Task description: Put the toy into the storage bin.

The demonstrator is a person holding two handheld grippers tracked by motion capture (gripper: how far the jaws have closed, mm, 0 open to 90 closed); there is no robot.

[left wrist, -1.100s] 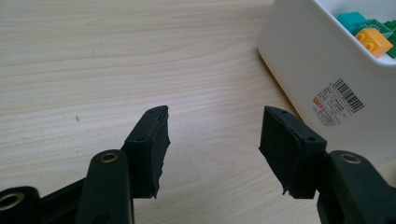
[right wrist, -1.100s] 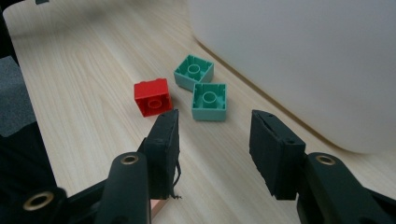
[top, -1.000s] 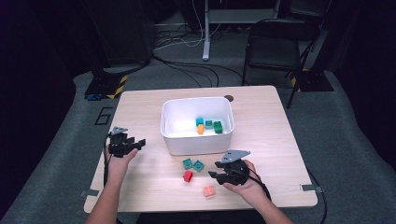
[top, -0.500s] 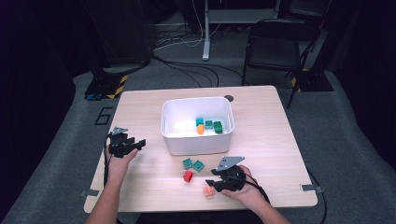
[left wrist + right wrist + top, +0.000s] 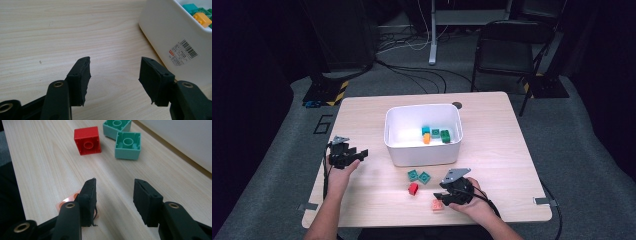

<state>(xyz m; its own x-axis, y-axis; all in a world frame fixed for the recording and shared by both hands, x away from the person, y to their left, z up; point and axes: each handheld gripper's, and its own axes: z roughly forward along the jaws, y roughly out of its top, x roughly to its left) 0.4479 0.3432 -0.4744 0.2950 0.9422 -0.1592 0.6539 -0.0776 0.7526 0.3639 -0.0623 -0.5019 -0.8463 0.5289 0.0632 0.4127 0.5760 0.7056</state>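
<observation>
Roughly half done: 4 blocks lay in the white bin [image 5: 422, 150], 4 waited on the worktop [image 5: 492, 130]; right gripper [image 5: 447, 196] fingers parted, empty, beside the pink block [image 5: 65, 203]; left gripper [image 5: 358, 155] released, idle.

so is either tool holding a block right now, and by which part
Nothing is held. The right tool stands open over bare table, with the pink block outside its left jaw. The left tool is open too, with nothing between its jaws.

Loose on table [image 5: 512, 150]: two teal bricks [image 5: 418, 176], one red brick [image 5: 413, 188], one pink brick [image 5: 437, 204]; one white bin [image 5: 422, 150].
</observation>
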